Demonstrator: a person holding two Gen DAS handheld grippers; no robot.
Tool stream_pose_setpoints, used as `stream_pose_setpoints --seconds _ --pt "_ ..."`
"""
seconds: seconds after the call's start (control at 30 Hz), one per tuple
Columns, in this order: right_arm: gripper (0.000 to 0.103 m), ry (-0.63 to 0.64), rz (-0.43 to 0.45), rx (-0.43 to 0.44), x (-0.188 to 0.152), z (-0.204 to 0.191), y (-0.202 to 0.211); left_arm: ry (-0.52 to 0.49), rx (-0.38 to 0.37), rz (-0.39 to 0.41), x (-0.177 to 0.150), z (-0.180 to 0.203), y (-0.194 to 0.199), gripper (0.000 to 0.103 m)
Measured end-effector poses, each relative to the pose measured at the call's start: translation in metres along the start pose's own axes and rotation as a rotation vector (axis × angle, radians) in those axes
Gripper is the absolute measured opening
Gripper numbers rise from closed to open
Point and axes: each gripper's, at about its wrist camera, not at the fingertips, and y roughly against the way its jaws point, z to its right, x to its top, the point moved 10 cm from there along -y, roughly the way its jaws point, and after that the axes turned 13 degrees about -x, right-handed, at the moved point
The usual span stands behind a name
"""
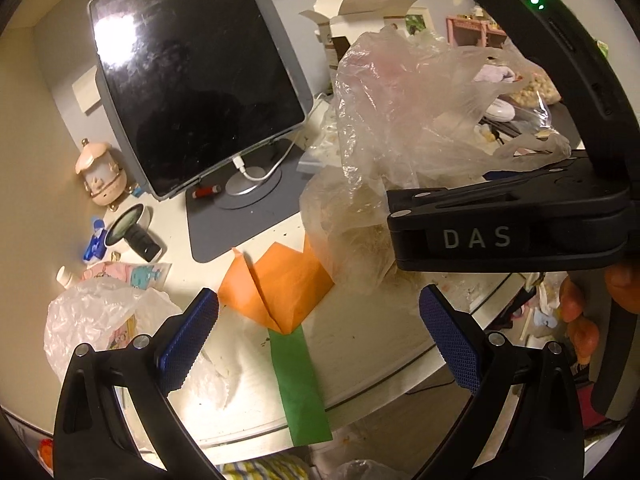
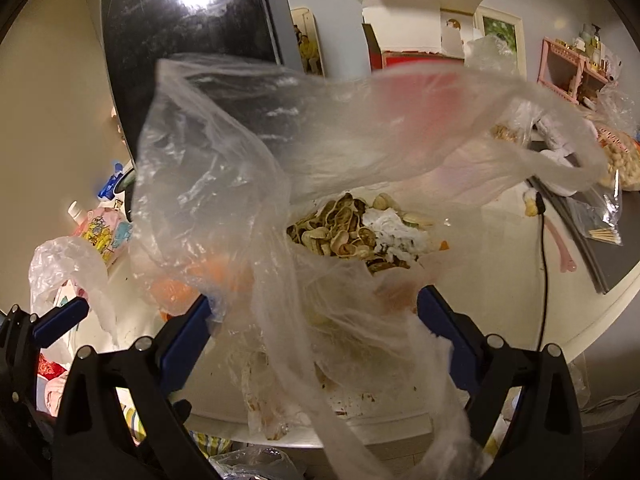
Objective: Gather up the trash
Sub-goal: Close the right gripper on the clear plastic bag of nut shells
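A clear plastic trash bag (image 2: 248, 168) stands open on the white table (image 2: 500, 280), with peanut shells (image 2: 336, 228) and crumpled white tissue (image 2: 396, 232) inside. My right gripper (image 2: 312, 320) is open, with the bag's loose film draped between its blue fingers (image 2: 192, 320). The bag also shows in the left wrist view (image 1: 400, 120), with the right gripper's black body in front of it. My left gripper (image 1: 318, 340) is open and empty above an orange and green folded paper (image 1: 280, 284). A crumpled white plastic bag (image 1: 92, 312) lies at the left.
A dark tablet on a grey stand (image 1: 192, 80) stands at the back. A magnifier (image 1: 132, 228), a small pink figurine (image 1: 100, 172) and a snack packet (image 1: 132, 272) lie at the left. An open white box (image 2: 420, 12) and a bag of nuts (image 2: 624, 160) are behind. The table edge (image 1: 360, 400) is close.
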Motion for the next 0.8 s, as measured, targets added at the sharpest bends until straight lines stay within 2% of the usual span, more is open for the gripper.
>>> stream_pose_setpoints --seconds 0.13,0.2,0.23,0.3,0.4,0.47,0.57,0.8 --pt "0.095 0.004 -0.016 0.005 0.000 -0.004 -0.009 0.004 0.007 -0.001 0.001 -0.001 -0.002 0.097" --pt "0.079 0.006 -0.025 0.011 -0.001 -0.006 -0.012 0.012 0.006 -0.001 0.000 -0.001 -0.002 0.097" --pt "0.064 0.011 -0.041 0.013 -0.003 -0.008 -0.015 0.015 0.006 -0.003 0.000 -0.001 -0.003 0.097" --pt "0.056 0.010 -0.056 0.020 -0.006 -0.010 -0.019 0.017 0.008 -0.004 -0.001 -0.001 -0.002 0.098" --pt "0.038 0.015 -0.065 0.035 -0.010 -0.012 -0.020 0.020 0.010 -0.004 -0.001 -0.002 -0.001 0.098" --pt "0.023 0.017 -0.068 0.054 -0.012 -0.013 -0.020 0.021 0.010 -0.003 -0.002 -0.002 -0.001 0.098" --pt "0.013 0.021 -0.059 0.067 -0.012 -0.014 -0.017 0.025 0.016 -0.003 -0.002 -0.004 -0.001 0.098" --pt "0.009 0.033 0.001 0.067 -0.003 -0.012 0.003 0.028 0.014 0.010 -0.002 0.001 0.006 0.098"
